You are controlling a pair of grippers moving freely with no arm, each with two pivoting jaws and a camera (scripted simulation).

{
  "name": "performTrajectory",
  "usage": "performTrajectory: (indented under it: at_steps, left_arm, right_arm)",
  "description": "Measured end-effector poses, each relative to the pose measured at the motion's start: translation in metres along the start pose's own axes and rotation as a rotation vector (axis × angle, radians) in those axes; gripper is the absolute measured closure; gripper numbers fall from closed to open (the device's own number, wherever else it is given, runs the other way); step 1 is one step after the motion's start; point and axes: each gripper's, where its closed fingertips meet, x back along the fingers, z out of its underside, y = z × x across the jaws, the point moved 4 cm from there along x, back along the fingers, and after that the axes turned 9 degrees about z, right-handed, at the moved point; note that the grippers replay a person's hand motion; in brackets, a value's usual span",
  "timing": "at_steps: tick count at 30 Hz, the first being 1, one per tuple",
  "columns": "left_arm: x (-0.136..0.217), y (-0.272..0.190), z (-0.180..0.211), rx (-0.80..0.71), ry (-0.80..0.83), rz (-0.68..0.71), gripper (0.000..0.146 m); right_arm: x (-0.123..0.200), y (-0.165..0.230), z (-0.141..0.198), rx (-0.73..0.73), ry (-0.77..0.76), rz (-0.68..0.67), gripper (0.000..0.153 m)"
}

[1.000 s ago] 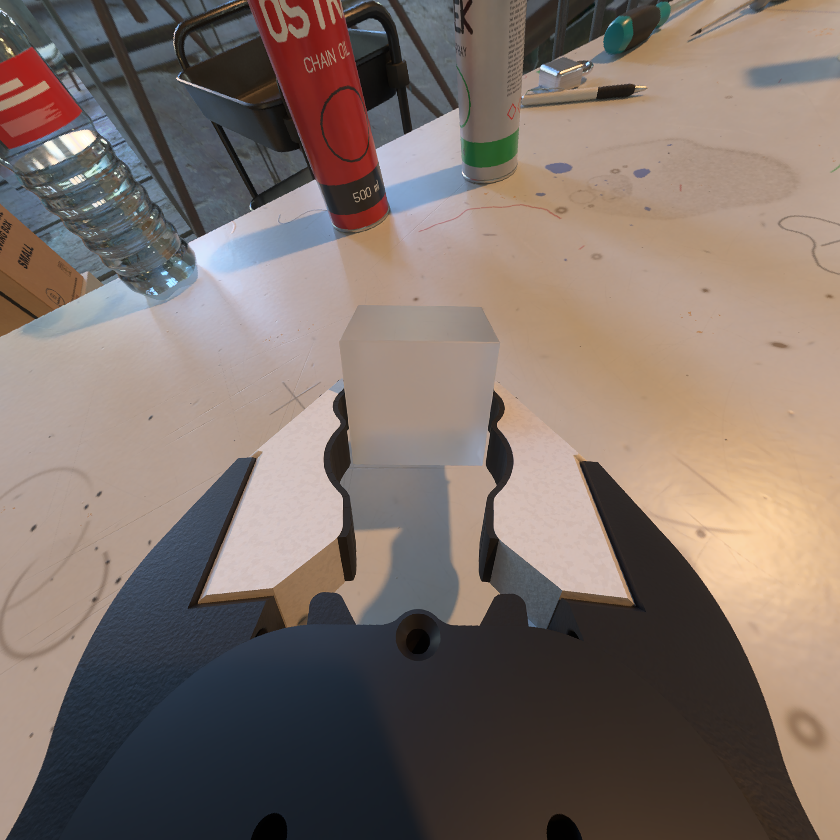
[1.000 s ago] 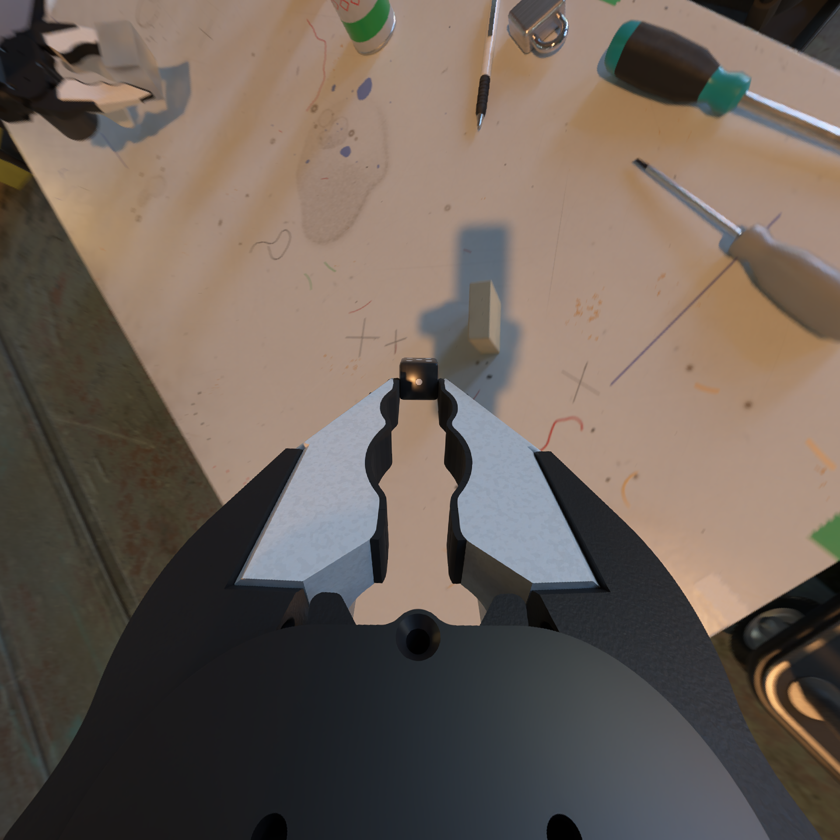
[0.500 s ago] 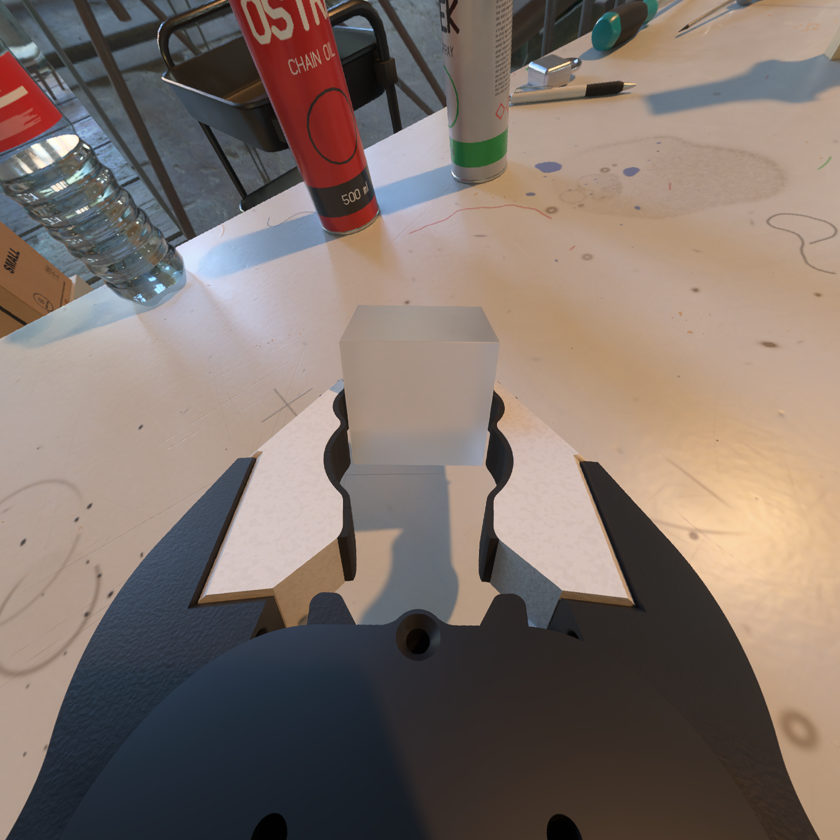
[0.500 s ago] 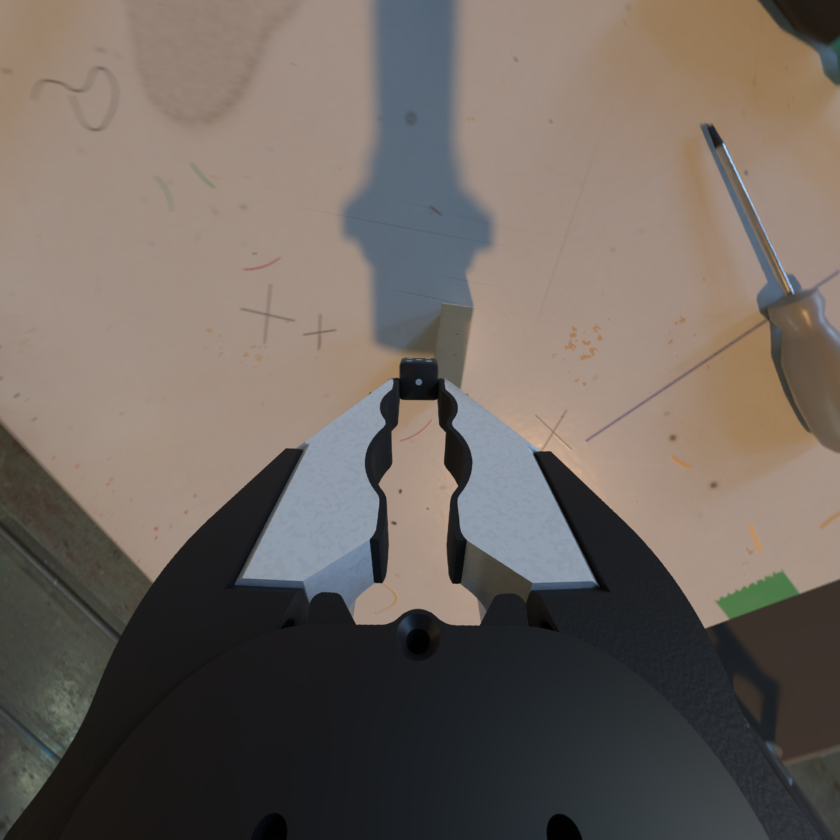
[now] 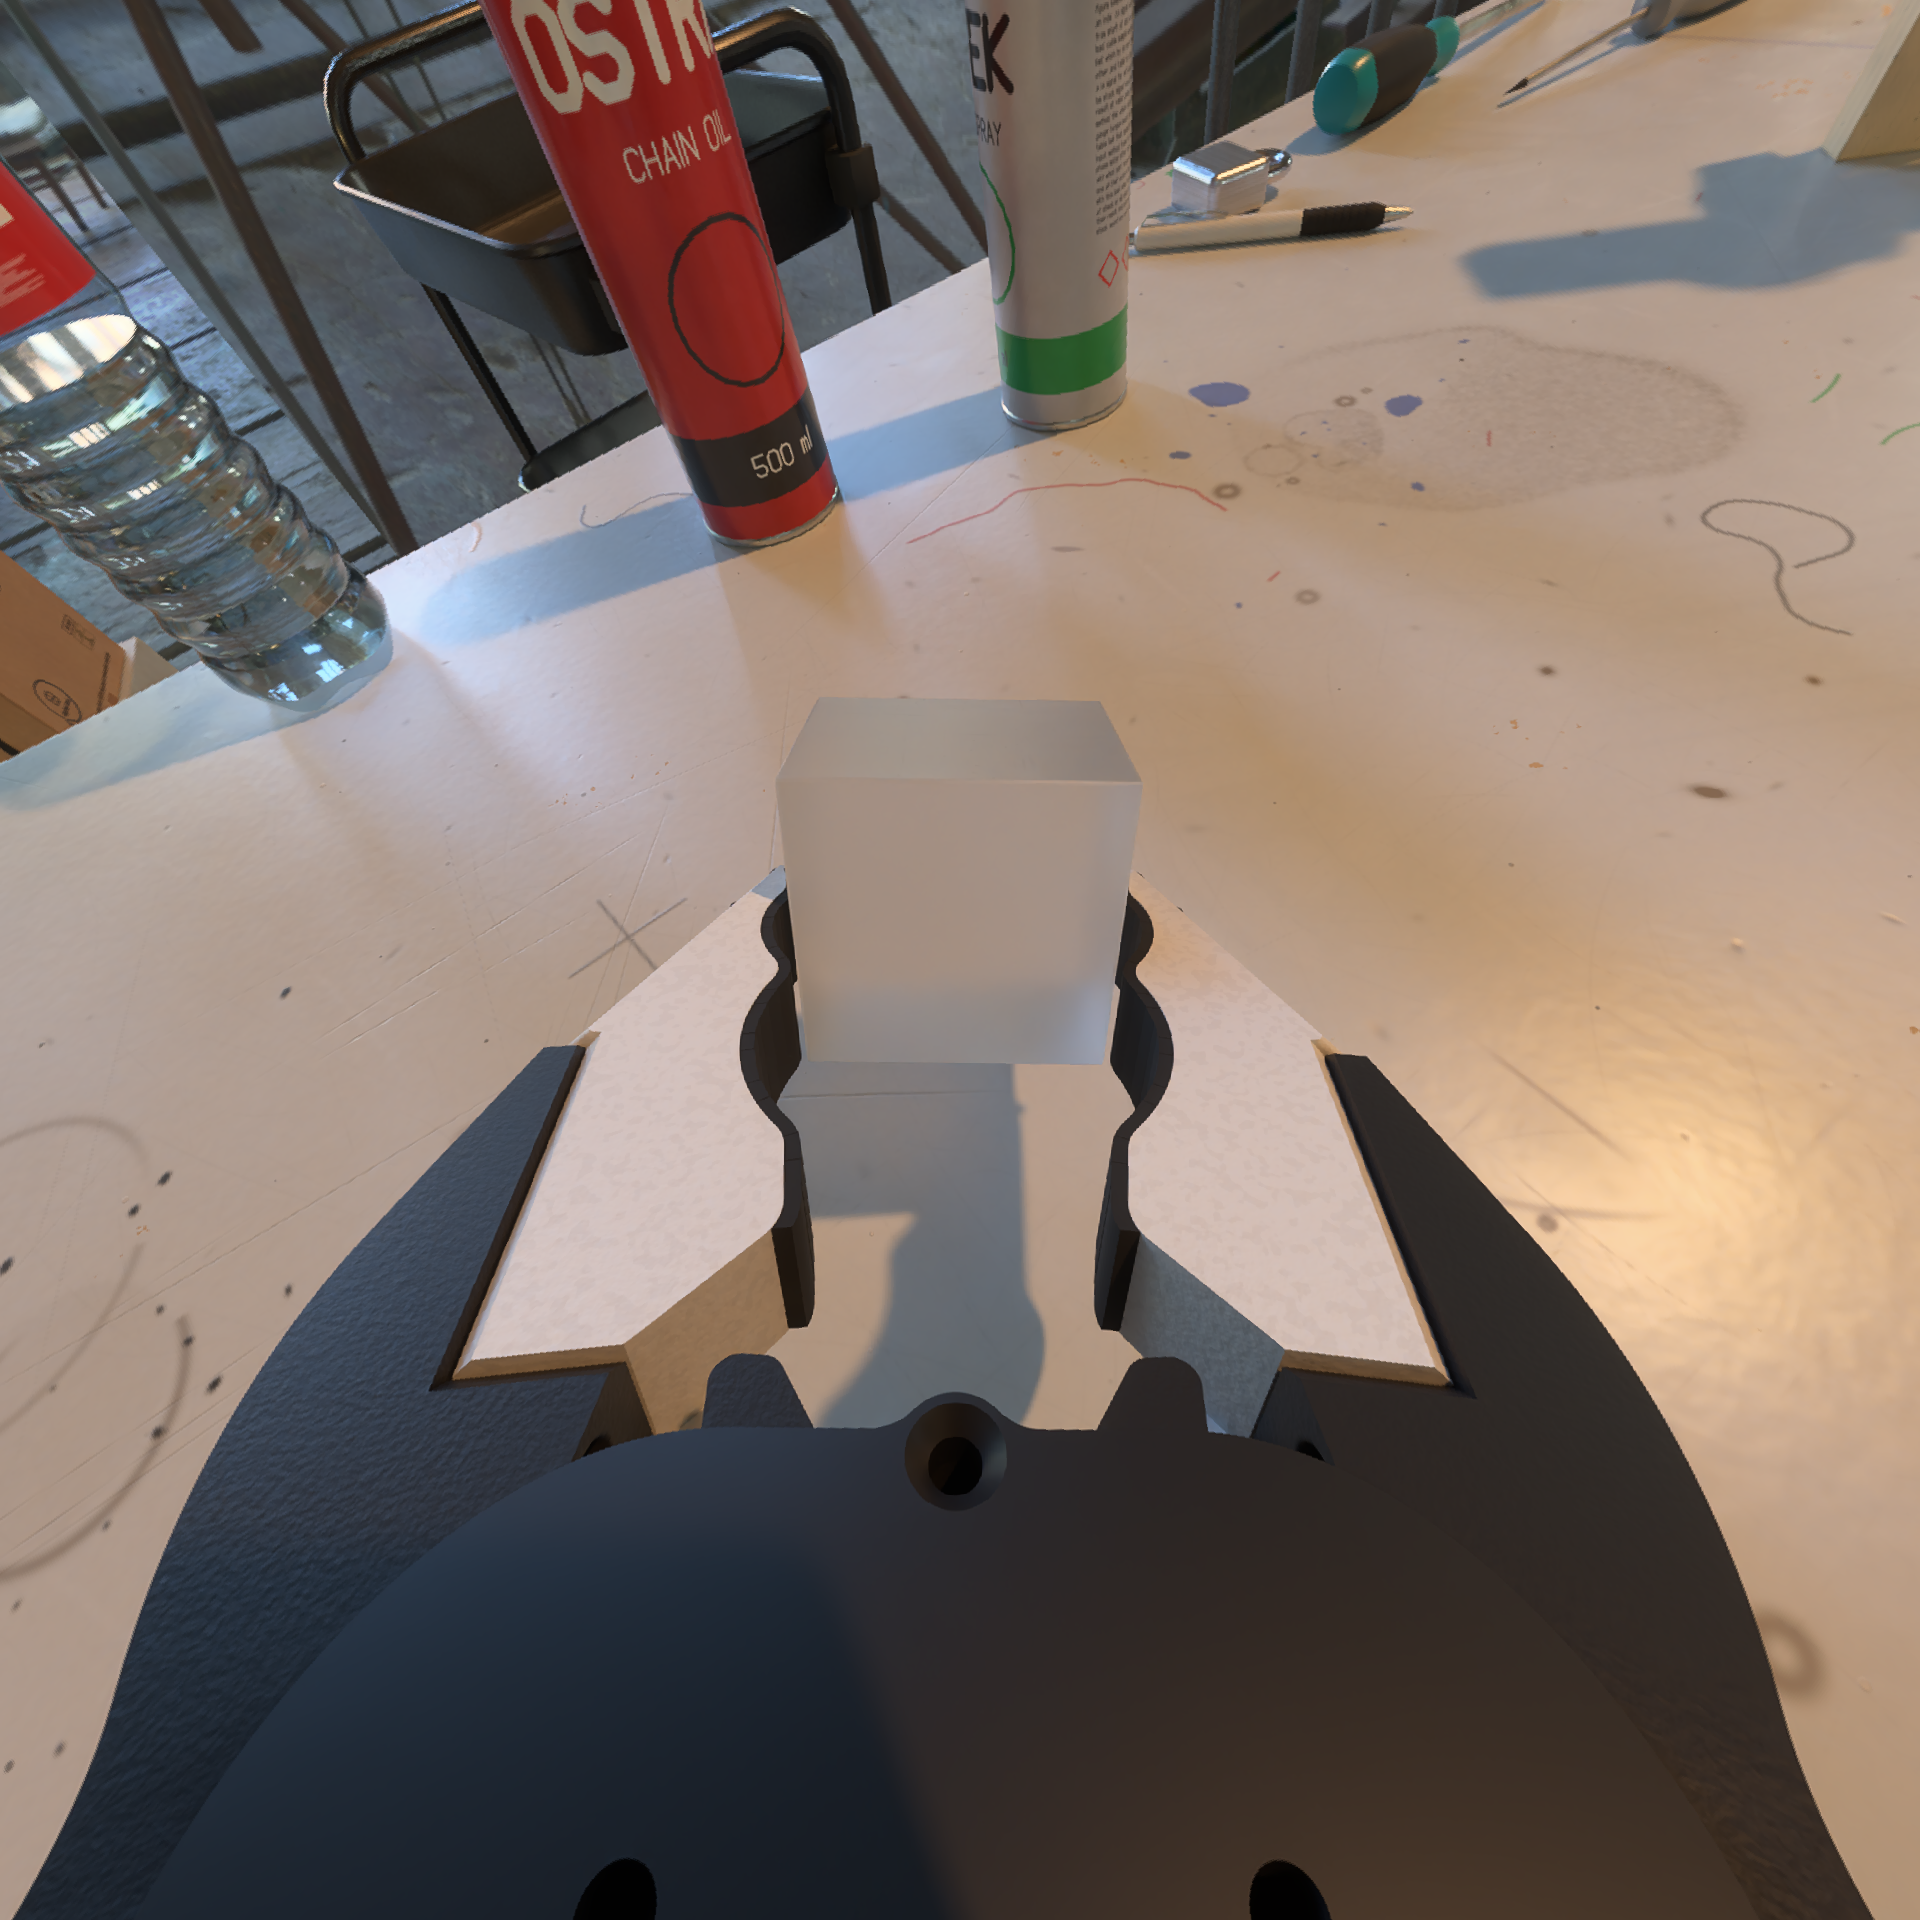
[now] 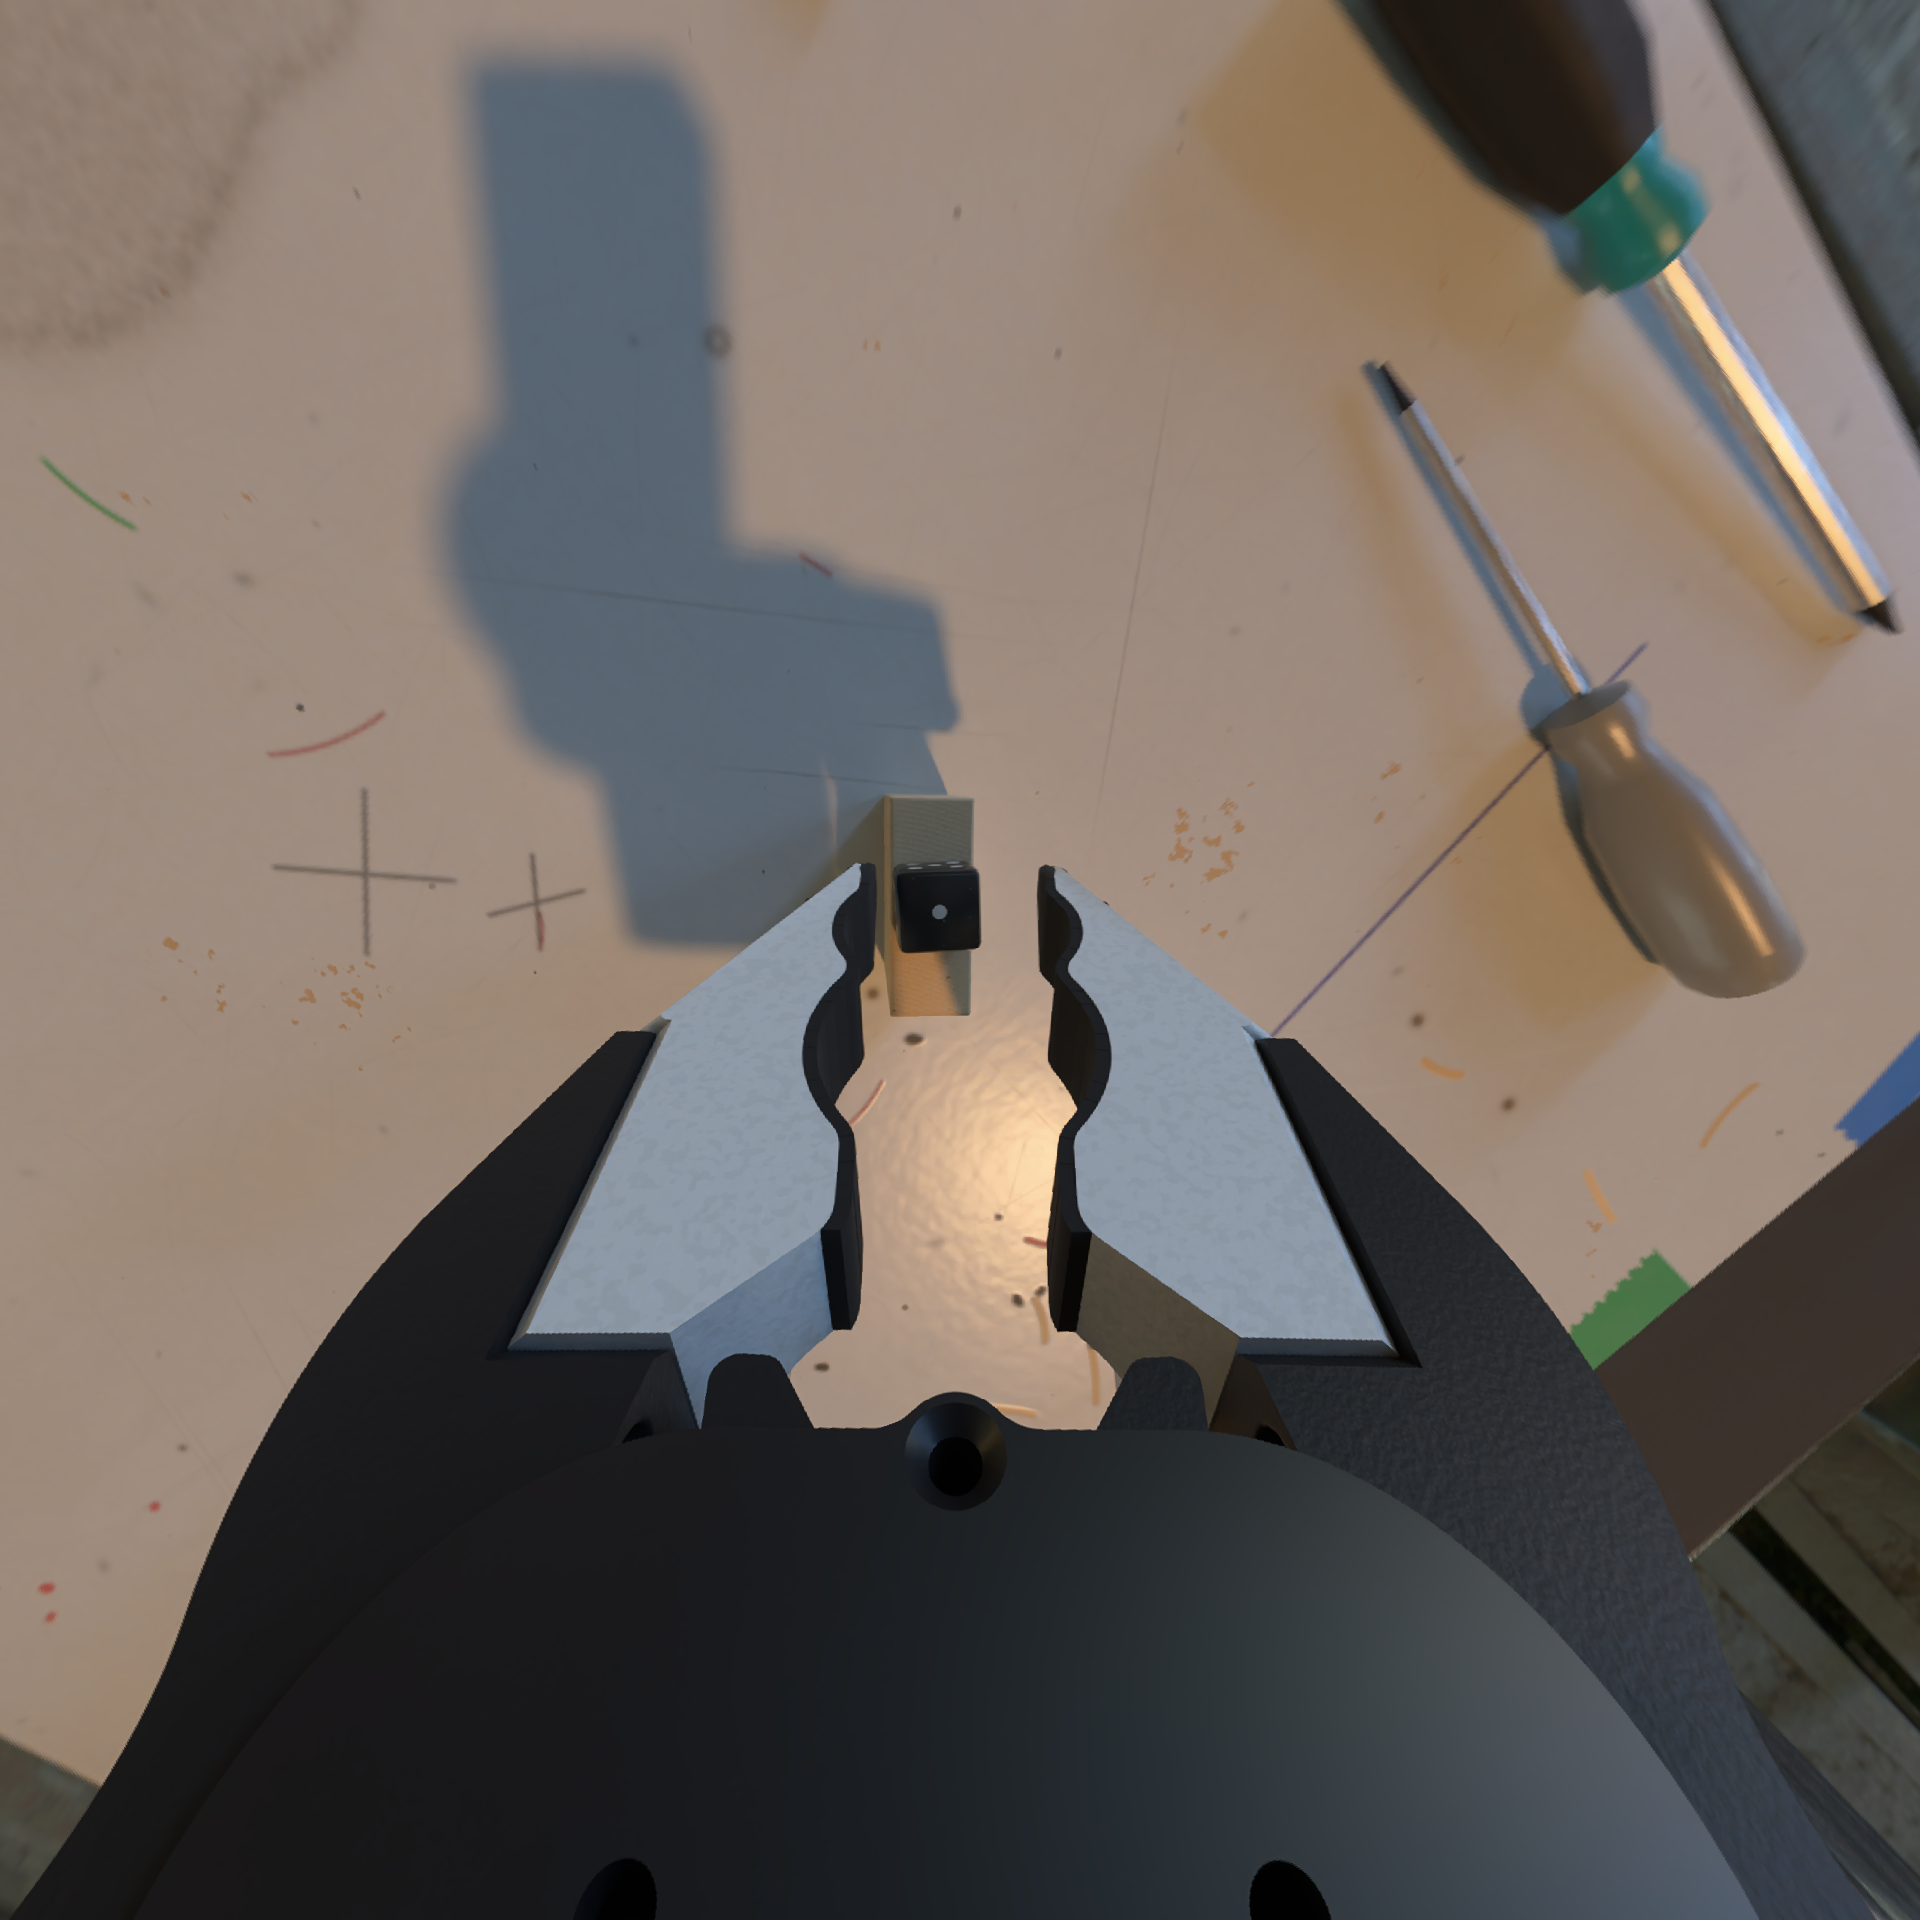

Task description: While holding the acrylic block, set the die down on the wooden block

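Scuffed table (image 6: 1143,520): wooden block (image 6: 930,982) long axis w/ view, die (image 6: 937,908) atop; right hand-held gripper (image 6: 951,904) wide, left (image 5: 956,935) clamps acrylic block (image 5: 956,883).

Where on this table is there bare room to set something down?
Bare: the stretch left of the wooden block, toward the pencilled crosses. Crowded: right of it, where two screwdrivers lie, and the far edge by the spray cans.

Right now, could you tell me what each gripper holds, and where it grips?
The left gripper clamps the acrylic block by its side faces. The right gripper holds nothing; the die sits on the wooden block.
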Motion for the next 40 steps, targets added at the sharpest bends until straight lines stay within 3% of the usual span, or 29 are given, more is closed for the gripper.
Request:
performTrajectory:
  at_steps: [5, 15, 19, 23, 31, 40]
  left_arm:
    - [0.002, 0.0, -0.001, 0.004, -0.012, 0.002, 0.087]
    - [0.005, -0.002, -0.001, 0.004, -0.023, 0.01, 0.087]
    - [0.007, -0.001, -0.001, 0.014, -0.035, 0.009, 0.087]
    - [0.009, -0.001, -0.003, 0.021, -0.047, 0.002, 0.087]
    - [0.009, -0.004, -0.009, 0.018, -0.061, 0.009, 0.087]
    - [0.013, 0.0, -0.014, 0.022, -0.091, -0.011, 0.087]
  right_arm:
    - [0.025, -0.007, -0.008, -0.033, -0.103, 0.015, 0.112]
    - [0.089, -0.029, -0.02, -0.144, -0.404, 0.115, 0.112]
    - [0.11, -0.026, -0.021, -0.188, -0.472, 0.265, 0.112]
    - [0.13, -0.007, -0.025, -0.319, -0.528, 0.5, 0.115]
    - [0.14, 0.06, -0.058, -0.541, -0.622, 0.765, 0.115]
    - [0.136, 0.135, -0.098, -0.651, -0.708, 0.921, 0.108]
